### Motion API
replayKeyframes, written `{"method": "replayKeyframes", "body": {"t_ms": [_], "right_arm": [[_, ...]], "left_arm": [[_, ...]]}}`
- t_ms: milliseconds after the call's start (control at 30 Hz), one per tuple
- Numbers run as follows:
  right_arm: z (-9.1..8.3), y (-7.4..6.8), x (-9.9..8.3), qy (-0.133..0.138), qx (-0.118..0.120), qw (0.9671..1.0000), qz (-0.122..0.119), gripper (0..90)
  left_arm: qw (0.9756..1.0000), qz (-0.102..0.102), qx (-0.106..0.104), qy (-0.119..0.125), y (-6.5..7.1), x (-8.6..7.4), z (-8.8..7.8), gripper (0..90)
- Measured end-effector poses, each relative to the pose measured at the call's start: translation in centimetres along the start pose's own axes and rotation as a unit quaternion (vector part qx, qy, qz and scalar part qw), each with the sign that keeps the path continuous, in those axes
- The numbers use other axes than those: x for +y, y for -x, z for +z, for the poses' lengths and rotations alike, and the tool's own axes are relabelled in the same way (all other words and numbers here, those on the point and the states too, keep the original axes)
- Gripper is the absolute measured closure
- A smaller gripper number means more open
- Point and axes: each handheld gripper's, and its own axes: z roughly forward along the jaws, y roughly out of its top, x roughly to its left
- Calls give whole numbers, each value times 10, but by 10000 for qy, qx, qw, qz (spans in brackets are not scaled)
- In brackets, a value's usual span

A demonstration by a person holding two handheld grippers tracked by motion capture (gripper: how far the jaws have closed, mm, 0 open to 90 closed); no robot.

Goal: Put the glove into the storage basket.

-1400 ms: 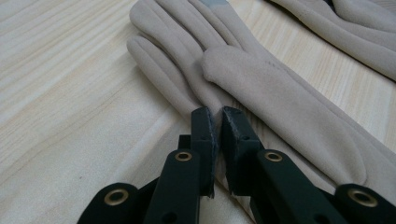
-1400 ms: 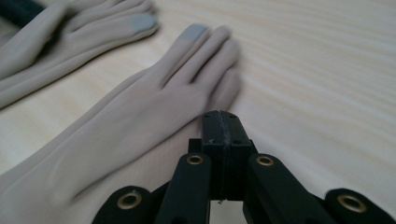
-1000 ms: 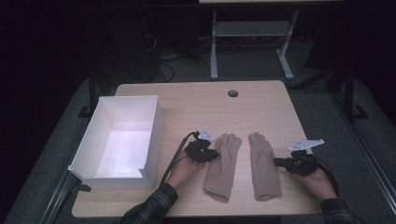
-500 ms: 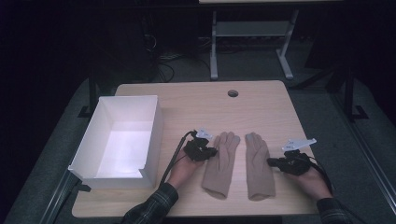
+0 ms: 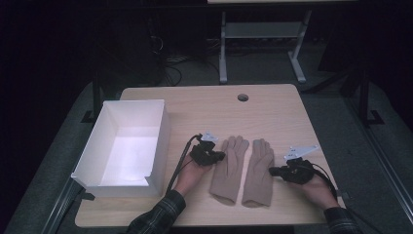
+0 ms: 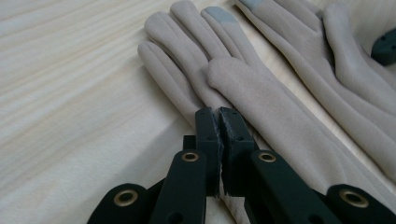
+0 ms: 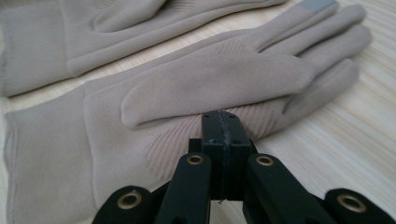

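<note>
While I look down from the high view, two beige gloves lie side by side, palms up, on the near part of my bench (image 5: pixel 272 109), their fingers pointing away from me and their cuffs towards me. My left tongs (image 5: pixel 220 157) sit at the outer edge of the left glove (image 5: pixel 230 168), and my right tongs (image 5: pixel 273 171) sit at the outer edge of the right glove (image 5: pixel 258 171). A white open box (image 5: pixel 157 141) stands on the bench to the left of my left hand (image 5: pixel 191 175), well apart from the gloves. My right hand (image 5: pixel 319 187) rests near the bench's right edge.

Through the left gripper view, my left tongs (image 6: pixel 219 114) are nearly shut; their jaws have just been closing, with a thin ragged slit between them. Their tips rest at the side of the left glove (image 6: pixel 261 100), just below its thumb; whether any cloth is pinched there I cannot tell. The other glove (image 6: pixel 345 60) lies just beyond, and both show a grey patch on a fingertip.

Through the right gripper view, my right tongs (image 7: pixel 223 119) are fully closed, jaw against jaw, with nothing visible between them. Their tips lie against the edge of the right glove (image 7: pixel 205 77), just beneath its folded thumb. The left glove (image 7: pixel 93 28) lies behind it, near but apart, with pale bench (image 7: pixel 345 140) showing to the right.
</note>
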Motion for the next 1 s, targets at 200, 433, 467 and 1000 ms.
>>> {"method": "replayKeyframes", "body": {"t_ms": [200,433,467,1000], "right_arm": [[8,-6,7,-28,102,9999,-51,899],[16,-10,13,-12,253,9996,-86,900],[17,-11,14,-13,259,9996,-93,900],[41,-29,33,9,506,9981,-355,900]], "left_arm": [[9998,-67,-73,146,-4,8,-3,873],[9989,-130,-298,323,-1,14,-10,873],[9988,-106,-323,340,0,16,-11,873],[9959,148,-737,499,23,32,-22,876]]}}
